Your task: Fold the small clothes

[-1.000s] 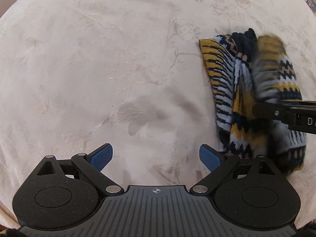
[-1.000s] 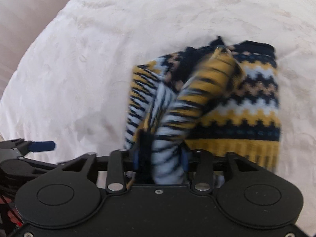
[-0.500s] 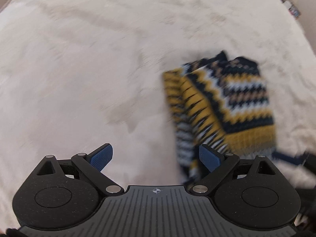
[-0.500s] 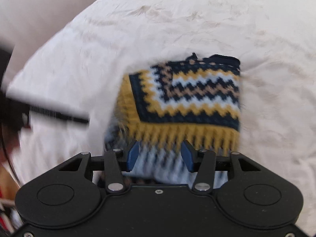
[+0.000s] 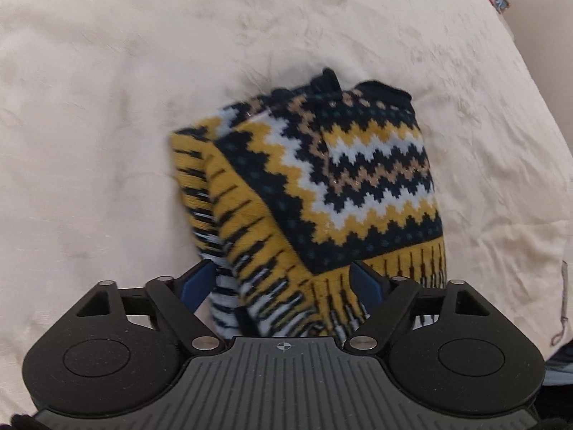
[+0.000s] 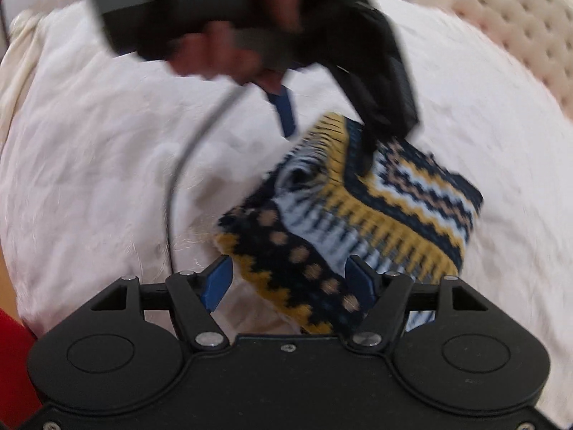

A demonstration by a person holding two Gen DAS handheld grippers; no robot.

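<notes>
Presently, the scene is recorded as follows, largest item first.

Bed cover (image 5: 107, 143): a cream, lightly creased cloth is seen under and ahead of both grippers; it carries the garment.

Knitted garment (image 5: 351, 186): a small zigzag-patterned piece in navy, mustard, white and tan is found lying on the cover as a folded, roughly square bundle. It sits directly ahead of the left gripper, its fringed near edge reaching back between the fingers. In the right wrist view the garment (image 6: 358, 222) is seen just ahead of the right gripper, one dotted corner lying between its fingers.

Left gripper (image 5: 283, 283): the jaws are moderately wide and have just been closing. The striped near edge is bracketed by them; a firm pinch is not shown, and a gap is noted at the left pad.

Right gripper (image 6: 290, 279): the jaws have just been opening and stand apart. The dotted corner lies between them, but no pad is seen pressing on it; it is judged released.

Step in hand: the bundle is judged to be largely folded, with the near edge being taken by the left gripper.

Next move: a secure closure on all layers of the near edge is judged necessary, lest the loose striped layers slip and the fold open.
</notes>
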